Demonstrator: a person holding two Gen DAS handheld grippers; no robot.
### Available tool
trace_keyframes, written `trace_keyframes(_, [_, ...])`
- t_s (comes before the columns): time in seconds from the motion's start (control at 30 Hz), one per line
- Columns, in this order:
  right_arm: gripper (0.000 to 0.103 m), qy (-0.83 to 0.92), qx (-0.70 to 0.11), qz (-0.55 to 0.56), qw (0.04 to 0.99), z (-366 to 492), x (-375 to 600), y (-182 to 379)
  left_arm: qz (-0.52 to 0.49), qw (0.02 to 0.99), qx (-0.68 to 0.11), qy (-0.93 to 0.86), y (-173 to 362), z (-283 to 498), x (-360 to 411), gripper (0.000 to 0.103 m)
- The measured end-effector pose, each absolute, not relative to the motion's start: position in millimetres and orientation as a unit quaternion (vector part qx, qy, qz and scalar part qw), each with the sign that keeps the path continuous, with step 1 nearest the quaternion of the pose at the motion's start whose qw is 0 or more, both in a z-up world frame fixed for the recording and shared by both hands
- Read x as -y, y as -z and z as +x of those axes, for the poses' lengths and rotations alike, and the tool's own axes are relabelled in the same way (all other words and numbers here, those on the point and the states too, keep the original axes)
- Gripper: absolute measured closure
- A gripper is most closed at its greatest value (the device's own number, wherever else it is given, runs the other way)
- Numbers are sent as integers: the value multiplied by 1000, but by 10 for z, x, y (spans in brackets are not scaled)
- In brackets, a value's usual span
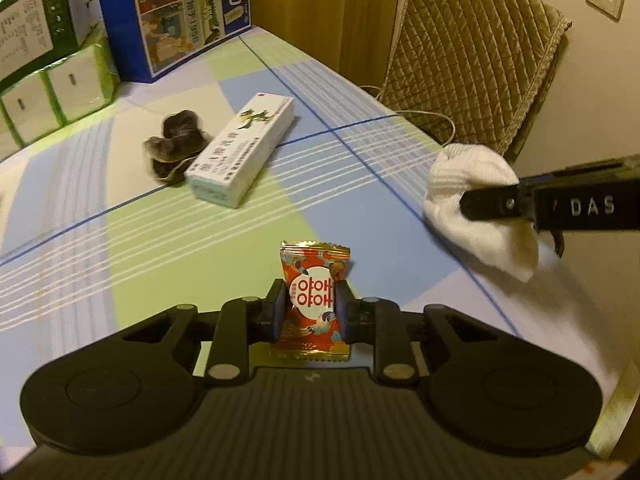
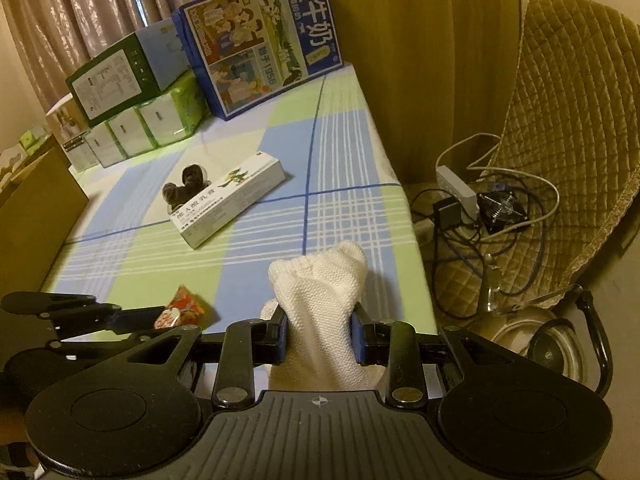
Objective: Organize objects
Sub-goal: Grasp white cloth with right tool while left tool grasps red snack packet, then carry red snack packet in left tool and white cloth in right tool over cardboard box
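Candy packet (image 1: 314,300), red and gold with a round white label, sits clamped upright between your left gripper's (image 1: 310,310) fingers, low over the near part of the tabletop (image 1: 160,240). Your right gripper (image 2: 320,334) reaches in from the right side, its fingers closed on a white knitted sock (image 2: 320,292) held above the tabletop's right edge; its body reads "DAS". Farther back, a long white box (image 1: 242,150) lies flat, touching a dark furry item (image 1: 176,146). A checked blue, green and white cloth covers the tabletop. At the far end stand a blue milk carton box (image 2: 260,44) reading "1956" and green-wrapped tissue packs (image 2: 140,132). A quilted chair (image 2: 568,140) and tangled cables (image 2: 480,208) lie to the right.
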State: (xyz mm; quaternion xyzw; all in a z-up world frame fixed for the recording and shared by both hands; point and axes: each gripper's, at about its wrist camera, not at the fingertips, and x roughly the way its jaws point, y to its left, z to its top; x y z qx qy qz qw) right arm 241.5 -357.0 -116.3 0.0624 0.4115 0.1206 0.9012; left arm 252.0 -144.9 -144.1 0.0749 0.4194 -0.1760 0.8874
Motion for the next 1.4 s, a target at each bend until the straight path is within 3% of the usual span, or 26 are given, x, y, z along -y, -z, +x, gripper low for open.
trace_keyframes(0.4, [76, -140, -378, 47, 914, 2128, 3171, 546, 52, 905, -401, 135, 801, 2146, 934, 82])
trace_keyframes(0.77, [76, -159, -356, 47, 920, 1250, 2506, 74, 27, 921, -372, 113, 136, 1337, 386, 82])
trace_keyframes(1.4, [76, -258, -332, 18, 907, 483, 1284, -257, -2, 940, -341, 25, -386, 151, -729, 82])
